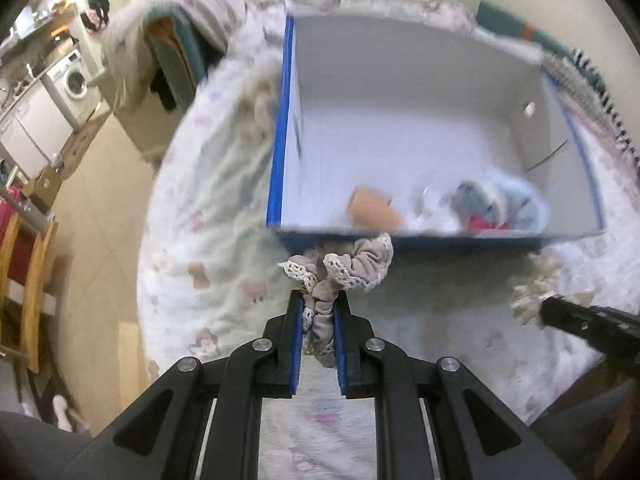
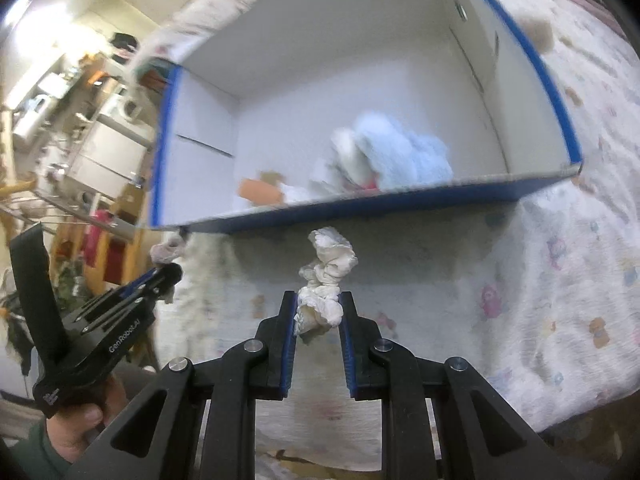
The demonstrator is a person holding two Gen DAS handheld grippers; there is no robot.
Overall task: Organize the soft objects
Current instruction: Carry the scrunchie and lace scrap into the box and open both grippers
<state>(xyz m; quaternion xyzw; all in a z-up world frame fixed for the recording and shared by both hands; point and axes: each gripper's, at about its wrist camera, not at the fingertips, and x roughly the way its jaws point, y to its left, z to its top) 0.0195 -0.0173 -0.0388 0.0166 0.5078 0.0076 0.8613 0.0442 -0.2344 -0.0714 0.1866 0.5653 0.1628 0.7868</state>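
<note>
The lace-trimmed beige scrunchie (image 1: pixel 340 280) is pinched between the blue pads of the left tool (image 1: pixel 319 312), jaws nearly closed on its gathered middle, the frilled loop standing out past the fingertips. It hangs clear of the bed cover, just short of the near wall of the blue-edged cardboard box (image 1: pixel 440 240), which lies directly ahead of the tool. The cream scrunchie (image 2: pixel 326 280) sits the same way in the right tool (image 2: pixel 318 312): jaws drawn in tight on its lower folds, the rest bunched up beyond the tips, also just before the box's near wall (image 2: pixel 360 204).

Inside the box, beyond both tools, lie a pale blue fluffy cloth (image 2: pixel 404 152), an orange piece (image 2: pixel 260 192) and some white and red soft items, blurred.

This looks like the carry step: both scrunchies are lifted and on their way to the box, neither yet over its rim. The next move calls for each tool to rise enough to clear the near wall, travel forward over the open floor of the box, then part its jaws. The left tool has bare floor straight ahead; the right one faces the pile, so it may drop onto or beside it.

The box rests on a patterned bedspread (image 2: pixel 560 280); a person's hand (image 2: pixel 76 432) grips the left tool's handle.
</note>
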